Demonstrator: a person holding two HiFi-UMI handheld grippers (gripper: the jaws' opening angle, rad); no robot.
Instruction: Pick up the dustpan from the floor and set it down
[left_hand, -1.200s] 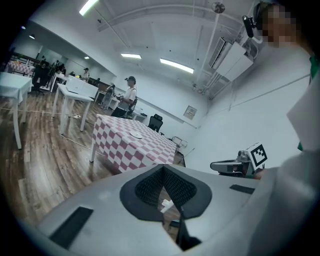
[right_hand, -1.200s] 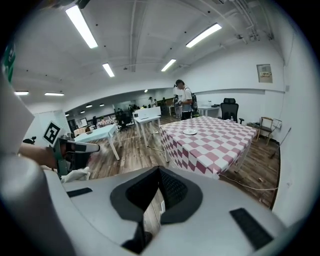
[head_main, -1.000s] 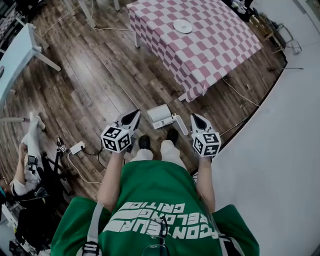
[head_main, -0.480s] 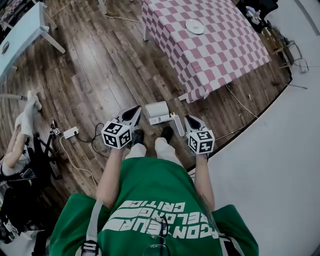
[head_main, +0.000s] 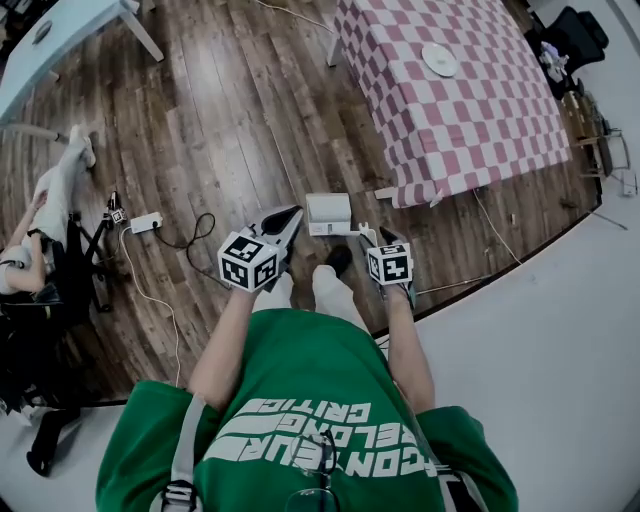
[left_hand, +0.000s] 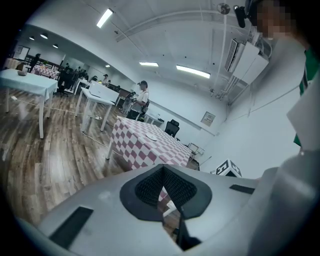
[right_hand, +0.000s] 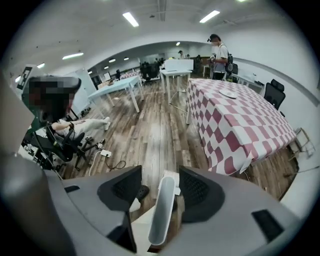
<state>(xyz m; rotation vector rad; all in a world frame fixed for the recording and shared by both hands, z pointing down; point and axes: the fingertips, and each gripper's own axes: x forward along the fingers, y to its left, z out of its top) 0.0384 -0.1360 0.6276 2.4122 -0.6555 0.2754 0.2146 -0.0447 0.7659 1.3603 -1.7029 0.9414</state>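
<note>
- We see the white dustpan (head_main: 328, 213) lying on the wooden floor (head_main: 220, 130), just ahead of our dark shoe (head_main: 339, 260). It is near the corner of the table with the red-and-white checked cloth (head_main: 460, 100).
- Its handle (head_main: 361, 236) runs out from the pan toward our right side.
- The right gripper (head_main: 383, 240) points steeply down, right at that handle.
- In the right gripper view, the right gripper (right_hand: 160, 169) has its jaws spread wide, and they have just been opening.
- There the pale handle (right_hand: 162, 212) stands lengthwise between the two jaws. The pan of the dustpan (right_hand: 142, 227) shows low down behind it.
- The pads do not press on the handle. We see a clear gap on the left side, and the right pad (right_hand: 200, 192) is very close to it.
- In the head view the left gripper (head_main: 294, 212) sits to the left of the pan, with its tip near the pan's left edge. We cannot tell whether it touches.
- In the left gripper view, the left gripper (left_hand: 162, 169) has its jaws pressed together at the tips, with nothing between them.
- A white plate (head_main: 439, 60) rests on the checked cloth, well apart from the dustpan.
- A power strip (head_main: 146, 221) with its cable lies on the floor to our left, and a seated person (head_main: 40, 240) is at the far left edge.
</note>
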